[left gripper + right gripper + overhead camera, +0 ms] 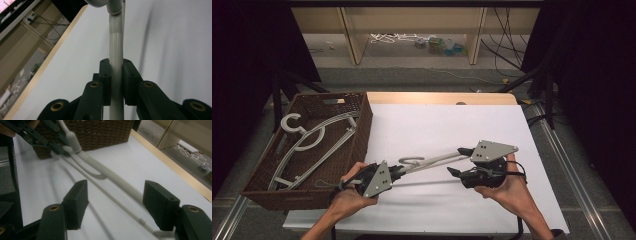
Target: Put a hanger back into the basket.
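Note:
A grey plastic hanger (437, 159) hangs just above the white table (437, 125), stretched between my two grippers. My left gripper (399, 172) is shut on one arm of it, near the hook (412, 161). In the left gripper view the hanger's bar (116, 50) runs straight up from the left gripper (116, 68). My right gripper (459, 161) stands open around the hanger's other end. In the right gripper view the hanger's arm (120, 182) and thin lower rod (112, 200) pass between the spread jaws of the right gripper (116, 192), touching neither pad. The left gripper (50, 142) shows farther off.
A brown wicker basket (362, 125) sits at the table's left side, and the same basket (100, 132) appears in the right gripper view. It holds several more grey hangers (307, 140). A wooden edge (437, 97) borders the table's far side. Shelves and cables lie beyond.

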